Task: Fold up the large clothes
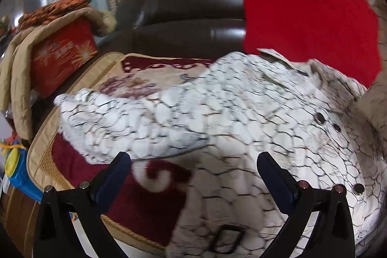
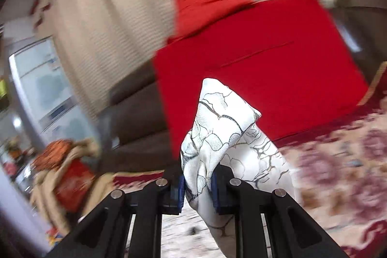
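Note:
A large white garment (image 1: 217, 113) with a dark crackle print and dark snap buttons lies spread over a red and beige floral cover (image 1: 145, 79) on a sofa seat. My left gripper (image 1: 193, 161) is open and empty, its blue-padded fingers (image 1: 113, 175) just above the garment's near edge. My right gripper (image 2: 198, 187) is shut on a bunched fold of the same garment (image 2: 217, 127) and holds it lifted above the floral cover (image 2: 338, 173).
A red cushion (image 1: 307, 23) leans on the dark leather sofa back (image 1: 193, 4); it also shows in the right wrist view (image 2: 254, 79). A red box (image 1: 63, 55) under a beige coat (image 1: 19, 74) stands at left. A beige curtain (image 2: 121, 28) hangs behind.

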Tool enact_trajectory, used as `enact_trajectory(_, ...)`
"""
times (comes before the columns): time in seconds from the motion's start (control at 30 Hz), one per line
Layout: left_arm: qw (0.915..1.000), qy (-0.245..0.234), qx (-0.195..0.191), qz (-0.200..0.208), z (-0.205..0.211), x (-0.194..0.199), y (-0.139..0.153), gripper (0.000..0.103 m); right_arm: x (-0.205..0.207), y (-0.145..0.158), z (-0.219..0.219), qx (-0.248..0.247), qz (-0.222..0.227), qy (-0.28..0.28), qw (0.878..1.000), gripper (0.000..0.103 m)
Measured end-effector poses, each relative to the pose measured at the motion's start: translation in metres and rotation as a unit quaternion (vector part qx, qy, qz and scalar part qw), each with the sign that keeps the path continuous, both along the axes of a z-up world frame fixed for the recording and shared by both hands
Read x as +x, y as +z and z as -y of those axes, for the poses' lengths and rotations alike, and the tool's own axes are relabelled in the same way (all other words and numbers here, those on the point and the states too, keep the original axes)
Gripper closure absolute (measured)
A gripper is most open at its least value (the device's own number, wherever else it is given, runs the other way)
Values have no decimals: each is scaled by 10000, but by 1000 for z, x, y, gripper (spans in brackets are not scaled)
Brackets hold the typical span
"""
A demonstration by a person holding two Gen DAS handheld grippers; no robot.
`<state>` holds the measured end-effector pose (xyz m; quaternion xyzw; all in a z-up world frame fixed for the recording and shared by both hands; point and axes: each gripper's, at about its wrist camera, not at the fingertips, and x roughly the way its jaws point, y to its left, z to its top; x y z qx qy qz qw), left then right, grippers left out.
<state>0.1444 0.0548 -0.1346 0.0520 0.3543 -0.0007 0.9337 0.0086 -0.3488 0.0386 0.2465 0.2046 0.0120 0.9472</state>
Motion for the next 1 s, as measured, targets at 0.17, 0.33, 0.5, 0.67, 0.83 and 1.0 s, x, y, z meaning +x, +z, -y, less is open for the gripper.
enact_trajectory(0.17,9993,320,-201,13,-26,2,0,0,42,-41,-67,429,-694,1067,9909,74)
enact_trajectory(0.33,9989,385,-275,-17,-30,6,-1,0,49,-75,-91,573,-746,1709,9808,20)
enact_trajectory(0.5,9993,266,-275,-26,-23,9,-2,0,43,-83,-60,377,-671,1241,9893,20)
enact_trajectory(0.67,9997,127,-215,-33,-9,13,-4,0,34,-109,-19,123,-1080,524,9927,22)
enact_trajectory(0.83,9996,-26,-218,161,6,13,0,0,15,-142,16,89,-1248,86,9921,37)
enact_trajectory(1.0,9992,-286,-160,213,30,20,0,0,1,-154,61,457,-1251,-335,9905,41)
